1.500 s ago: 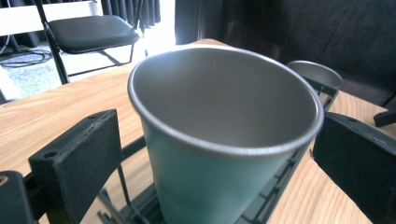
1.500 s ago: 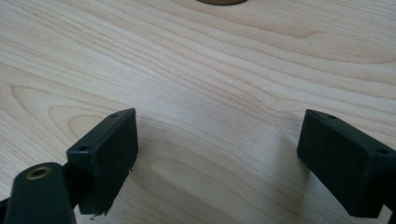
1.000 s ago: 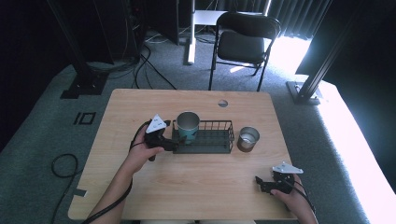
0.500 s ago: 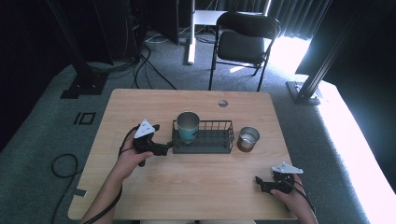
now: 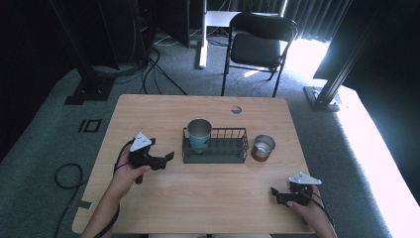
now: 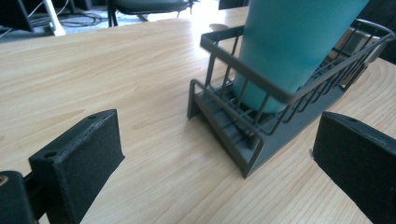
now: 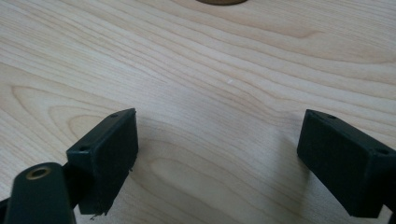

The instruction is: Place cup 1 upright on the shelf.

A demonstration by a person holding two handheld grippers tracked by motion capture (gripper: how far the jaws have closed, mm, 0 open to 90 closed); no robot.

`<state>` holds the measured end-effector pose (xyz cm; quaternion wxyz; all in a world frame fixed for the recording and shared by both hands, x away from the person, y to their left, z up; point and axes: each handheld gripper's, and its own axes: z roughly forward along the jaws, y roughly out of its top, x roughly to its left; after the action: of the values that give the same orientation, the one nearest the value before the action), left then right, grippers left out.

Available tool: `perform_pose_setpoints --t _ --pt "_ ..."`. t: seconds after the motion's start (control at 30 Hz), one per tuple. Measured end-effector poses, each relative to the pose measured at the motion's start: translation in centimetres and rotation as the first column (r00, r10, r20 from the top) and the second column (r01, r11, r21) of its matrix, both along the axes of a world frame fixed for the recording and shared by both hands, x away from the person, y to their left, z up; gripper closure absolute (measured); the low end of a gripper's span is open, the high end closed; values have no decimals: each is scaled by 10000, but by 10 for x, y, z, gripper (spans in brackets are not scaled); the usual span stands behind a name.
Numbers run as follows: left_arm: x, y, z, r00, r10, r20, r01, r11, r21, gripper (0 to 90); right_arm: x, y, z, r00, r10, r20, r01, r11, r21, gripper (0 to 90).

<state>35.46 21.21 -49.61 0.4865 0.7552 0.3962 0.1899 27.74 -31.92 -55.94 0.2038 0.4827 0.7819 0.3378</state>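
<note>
A teal cup (image 5: 199,135) with a metal rim stands upright in the left end of a black wire basket (image 5: 225,159) at mid-table. A silver metal cup (image 5: 263,147) stands on the table just right of the basket. My left gripper (image 5: 166,159) is open, a short way left of the basket and pointing at it. From the left gripper view, the teal cup (image 6: 289,51) and the basket's corner (image 6: 252,149) lie ahead of the left gripper (image 6: 219,163), apart from both jaws. My right gripper (image 5: 276,196) rests open near the front right edge. Bare wood lies between the right gripper's (image 7: 219,158) jaws.
The wooden table (image 5: 163,114) has a round cable hole (image 5: 236,109) near its far edge. A black folding chair (image 5: 260,44) stands behind the table. Cables (image 5: 64,173) lie on the grey floor at the left, and a stand's foot (image 5: 322,96) is at the right.
My left gripper has drawn back to the left, away from the teal cup and the basket's end. The right gripper, the cups and the basket have not moved.
</note>
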Motion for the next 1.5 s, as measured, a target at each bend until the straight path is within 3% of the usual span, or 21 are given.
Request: perform_pose_setpoints --t 0.37,0.63,0.87,1.0,1.07,1.2,1.27,1.33,1.37,1.4,1.43,1.5 --pt "-11 22 -9 9983 564 -175 -560 9982 197 22 0 0 0 10000 0 0 0 10000 -4 121" --pt "-23 46 -24 9884 1387 -618 -1369 9900 333 22 0 0 0 10000 -1 1 1 10000 -3 121" --pt "-31 54 -31 9850 1487 -876 -1466 9887 300 22 0 0 0 10000 -1 0 1 10000 -3 121" --pt "-33 56 -34 9796 1702 -1065 -1655 9848 520 22 0 0 0 10000 -1 1 1 10000 -3 121" --pt "-35 60 -38 9708 2008 -1315 -1952 9793 539 22 0 0 0 10000 0 1 0 10000 -4 121" --pt "-37 64 -42 9643 2152 -1544 -2126 9766 332 22 0 0 0 10000 0 1 0 10000 -4 121" --pt "-39 67 -45 9569 2404 -1632 -2345 9706 549 22 0 0 0 10000 1 -3 -1 10000 0 121" --pt "-39 68 -45 9553 2455 -1649 -2393 9693 568 22 0 0 0 10000 13 7 -13 10000 -11 121" --pt "-40 70 -46 9473 2684 -1749 -2599 9631 701 22 0 0 0 10000 11 9 -11 10000 -12 121" --pt "-40 70 -46 9473 2684 -1749 -2599 9631 701 22 0 0 0 10000 10 6 -10 10000 -10 121" --pt "-41 73 -48 9383 2929 -1839 -2818 9557 846 22 0 0 0 10000 11 7 -11 10000 -10 121" --pt "-42 76 -50 9282 3270 -1777 -3093 9434 1199 22 0 0 0 10000 10 7 -10 10000 -10 121"
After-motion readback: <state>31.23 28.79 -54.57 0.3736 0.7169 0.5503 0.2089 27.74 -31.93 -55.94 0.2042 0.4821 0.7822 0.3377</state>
